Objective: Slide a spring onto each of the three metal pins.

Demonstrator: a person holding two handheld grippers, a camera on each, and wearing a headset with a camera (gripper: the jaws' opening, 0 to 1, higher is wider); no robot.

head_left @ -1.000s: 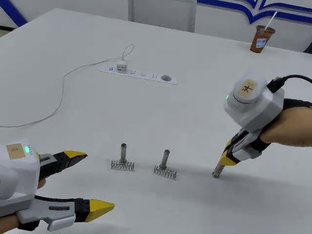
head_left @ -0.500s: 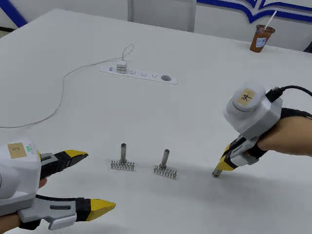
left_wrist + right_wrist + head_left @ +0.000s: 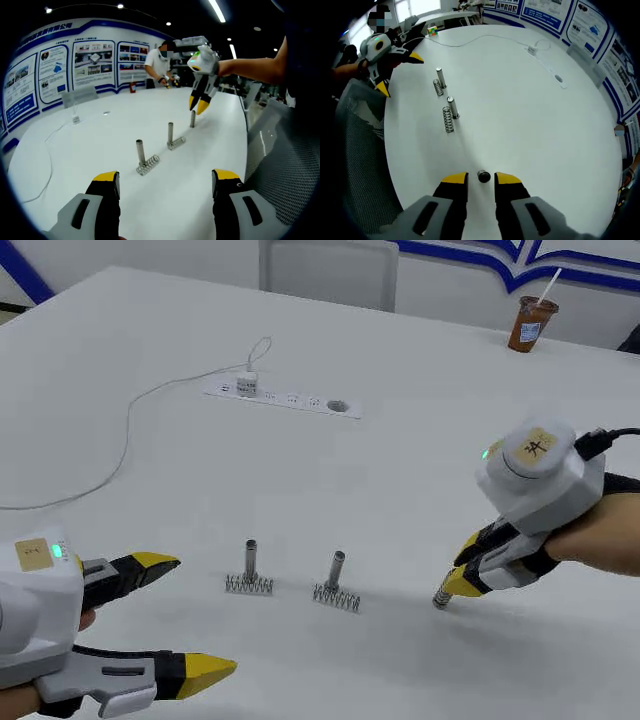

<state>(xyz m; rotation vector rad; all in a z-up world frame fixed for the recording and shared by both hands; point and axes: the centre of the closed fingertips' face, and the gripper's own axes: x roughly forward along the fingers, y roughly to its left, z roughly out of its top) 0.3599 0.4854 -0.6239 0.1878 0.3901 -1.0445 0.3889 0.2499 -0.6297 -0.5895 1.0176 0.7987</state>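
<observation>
Two bare metal pins [image 3: 250, 557] [image 3: 337, 567] stand upright in the middle of the white table. A loose spring lies at the foot of each one [image 3: 249, 585] [image 3: 336, 597]. A third pin [image 3: 441, 594] stands to the right with a spring coiled around it. My right gripper [image 3: 464, 578] hangs just over this pin. In the right gripper view [image 3: 481, 179] its jaws stand narrowly apart, one on each side of the pin top [image 3: 483, 176], with a thin gap on each side. My left gripper [image 3: 185, 615] is wide open and holds nothing, near the front left, short of the pins [image 3: 140, 151] [image 3: 170, 133].
A white power strip [image 3: 285, 399] with a plugged adapter and a cable [image 3: 128, 425] lies at the back left. An iced drink cup [image 3: 527, 322] with a straw stands at the far right edge. In the left gripper view a person stands beyond the table.
My right gripper has come down a little over the third pin. The left gripper, the two bare pins and the loose springs have kept their places.
</observation>
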